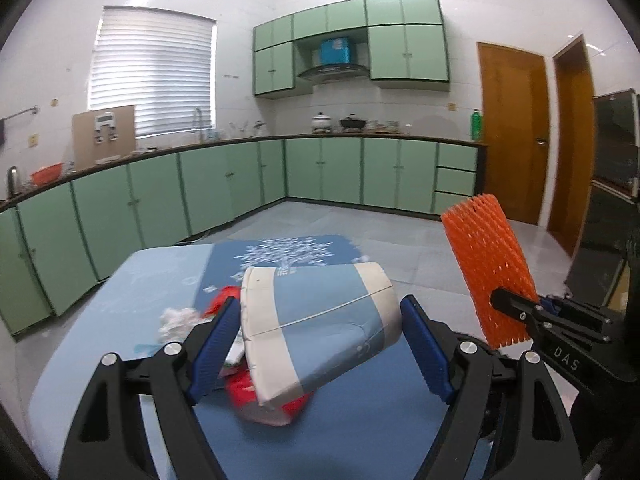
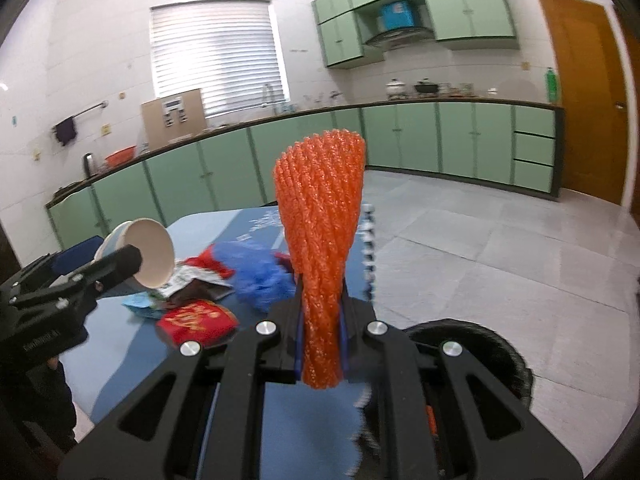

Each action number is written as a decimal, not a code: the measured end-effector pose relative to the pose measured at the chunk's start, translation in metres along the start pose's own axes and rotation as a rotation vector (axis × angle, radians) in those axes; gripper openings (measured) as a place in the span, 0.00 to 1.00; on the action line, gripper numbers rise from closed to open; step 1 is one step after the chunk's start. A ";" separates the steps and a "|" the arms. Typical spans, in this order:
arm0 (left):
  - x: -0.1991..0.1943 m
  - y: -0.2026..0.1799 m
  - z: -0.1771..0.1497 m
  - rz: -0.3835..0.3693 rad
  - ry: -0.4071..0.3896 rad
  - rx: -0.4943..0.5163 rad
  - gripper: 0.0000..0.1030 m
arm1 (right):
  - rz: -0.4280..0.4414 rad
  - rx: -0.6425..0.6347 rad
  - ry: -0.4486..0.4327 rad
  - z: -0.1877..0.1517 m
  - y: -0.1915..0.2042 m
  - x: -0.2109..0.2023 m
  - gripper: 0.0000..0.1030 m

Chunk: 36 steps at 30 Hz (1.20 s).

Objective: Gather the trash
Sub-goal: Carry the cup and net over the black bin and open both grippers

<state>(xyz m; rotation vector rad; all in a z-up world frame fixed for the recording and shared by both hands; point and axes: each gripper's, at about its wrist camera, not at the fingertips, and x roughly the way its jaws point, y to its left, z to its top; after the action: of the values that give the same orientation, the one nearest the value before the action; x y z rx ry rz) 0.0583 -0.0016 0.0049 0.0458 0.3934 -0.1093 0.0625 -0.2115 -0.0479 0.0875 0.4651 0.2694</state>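
One paper cup (image 1: 316, 324) sits clamped in the left gripper (image 1: 320, 340) at lower centre; one orange foam net (image 2: 322, 240) is pinched by the right gripper (image 2: 321, 344). Only the right wrist view shows the black bin (image 2: 504, 356) at lower right and one blue net (image 2: 260, 276) among wrappers on the table (image 1: 120, 288)

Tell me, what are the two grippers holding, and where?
Left gripper holds a paper cup across its sides. Right gripper pinches an orange foam net near its bottom end.

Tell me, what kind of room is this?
Most likely a home kitchen: green cabinets run under a long counter, a range hood hangs on the wall, and pots sit on the stove.
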 end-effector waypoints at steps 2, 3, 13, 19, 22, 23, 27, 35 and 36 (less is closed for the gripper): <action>0.006 -0.009 0.002 -0.027 -0.009 0.010 0.77 | -0.026 0.014 -0.001 -0.001 -0.012 -0.002 0.11; 0.009 -0.013 0.004 -0.039 -0.013 0.015 0.77 | -0.044 0.022 -0.002 -0.002 -0.020 -0.003 0.11; 0.054 -0.077 0.008 -0.193 -0.001 0.049 0.77 | -0.164 0.068 0.000 -0.011 -0.082 -0.009 0.11; 0.087 -0.111 0.002 -0.234 0.031 0.080 0.77 | -0.214 0.106 0.036 -0.027 -0.119 -0.001 0.11; 0.104 -0.128 -0.004 -0.250 0.055 0.092 0.77 | -0.232 0.125 0.063 -0.038 -0.134 0.008 0.12; 0.109 -0.132 -0.006 -0.254 0.065 0.094 0.77 | -0.237 0.131 0.073 -0.041 -0.139 0.012 0.12; 0.137 -0.151 -0.012 -0.272 0.121 0.098 0.77 | -0.252 0.161 0.120 -0.053 -0.160 0.031 0.12; 0.184 -0.177 -0.024 -0.290 0.217 0.105 0.79 | -0.261 0.240 0.189 -0.070 -0.190 0.063 0.16; 0.187 -0.177 -0.024 -0.293 0.223 0.106 0.79 | -0.263 0.248 0.188 -0.070 -0.192 0.065 0.22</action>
<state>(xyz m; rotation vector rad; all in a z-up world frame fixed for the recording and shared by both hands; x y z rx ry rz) 0.2006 -0.1943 -0.0935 0.1051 0.6154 -0.4170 0.1320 -0.3768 -0.1655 0.2420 0.6892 -0.0400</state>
